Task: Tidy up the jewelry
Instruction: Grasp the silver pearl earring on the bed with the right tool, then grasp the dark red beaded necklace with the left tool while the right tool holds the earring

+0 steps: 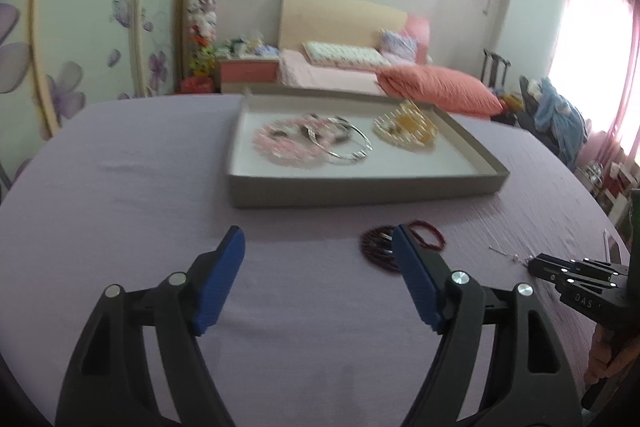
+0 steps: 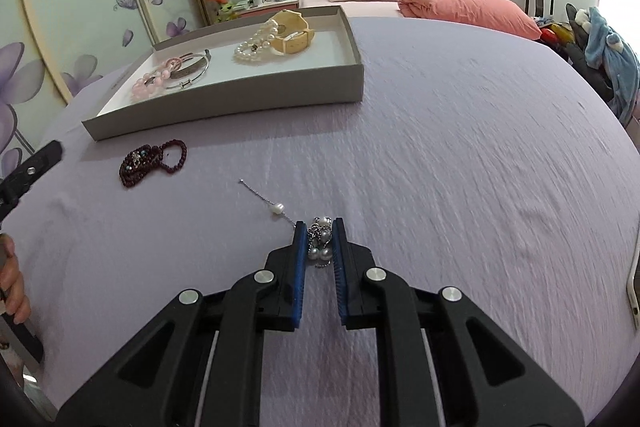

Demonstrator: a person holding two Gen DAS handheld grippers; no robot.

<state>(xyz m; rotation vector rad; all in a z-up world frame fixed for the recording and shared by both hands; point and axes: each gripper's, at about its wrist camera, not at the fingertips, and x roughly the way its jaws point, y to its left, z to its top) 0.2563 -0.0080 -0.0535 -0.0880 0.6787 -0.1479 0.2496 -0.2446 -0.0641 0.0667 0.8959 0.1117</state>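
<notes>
- Right wrist view: right gripper is clamped on a pearl-and-chain piece resting on the purple cloth.
- Left gripper stands wide open, empty, just beside the dark red bead bracelets.
- Grey tray holds pink, silver and pearl jewelry.

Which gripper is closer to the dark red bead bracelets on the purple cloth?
Left. The left gripper is open, with one finger overlapping the dark red bead bracelets. The right gripper is farther, shut on the pearl chain.
</notes>
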